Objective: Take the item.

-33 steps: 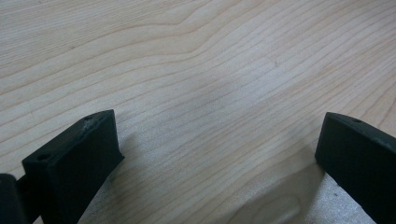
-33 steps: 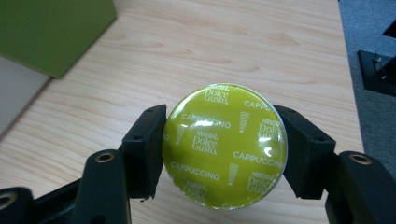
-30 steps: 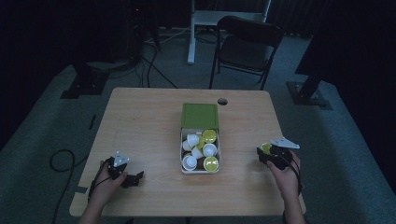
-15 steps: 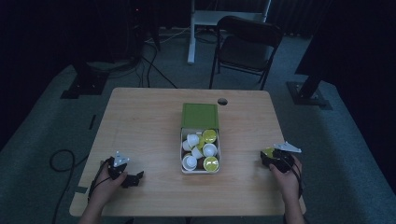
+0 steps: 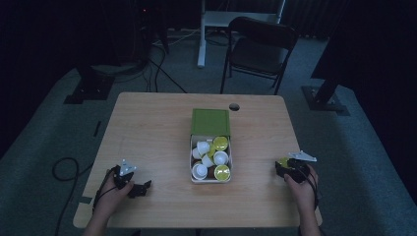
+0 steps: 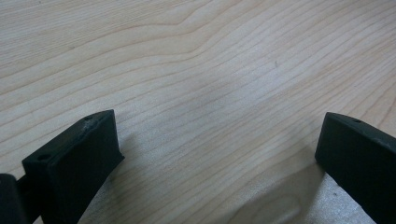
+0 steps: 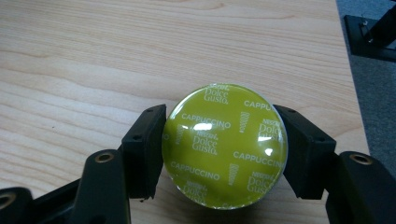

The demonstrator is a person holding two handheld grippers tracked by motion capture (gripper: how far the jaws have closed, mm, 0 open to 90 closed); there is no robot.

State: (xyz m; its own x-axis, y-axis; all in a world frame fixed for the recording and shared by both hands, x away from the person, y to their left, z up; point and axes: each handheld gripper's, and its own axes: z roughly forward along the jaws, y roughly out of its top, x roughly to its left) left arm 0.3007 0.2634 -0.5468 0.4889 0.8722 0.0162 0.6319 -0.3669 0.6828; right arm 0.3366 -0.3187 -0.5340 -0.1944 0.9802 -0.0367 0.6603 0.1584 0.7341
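The coffee capsule (image 7: 224, 145), a green-lidded one printed "Cappuccino", sits pinched between the two black jaws of the right claw (image 7: 224, 154), foil lid up, low over the bare wood near the right edge of the worktop (image 5: 157, 123); whether its base already touches the wood I cannot tell. The jaws bear on the rounded rim at two opposite spots only, so the hold looks thin: a small twist of the hand could let the capsule pivot or squirt out sideways, and with the right edge this near it might well roll off to the floor. Squeezing harder risks denting the soft wall or creasing the foil. If it is let go while tilted, it may land on its side and roll rather than stand. The open box (image 5: 194, 162) of capsules at the middle of the worktop is well apart, so a knock there seems unlikely. The left claw (image 6: 215, 154) rests with jaws spread and nothing between them near the front left corner, too far off to catch a slip.
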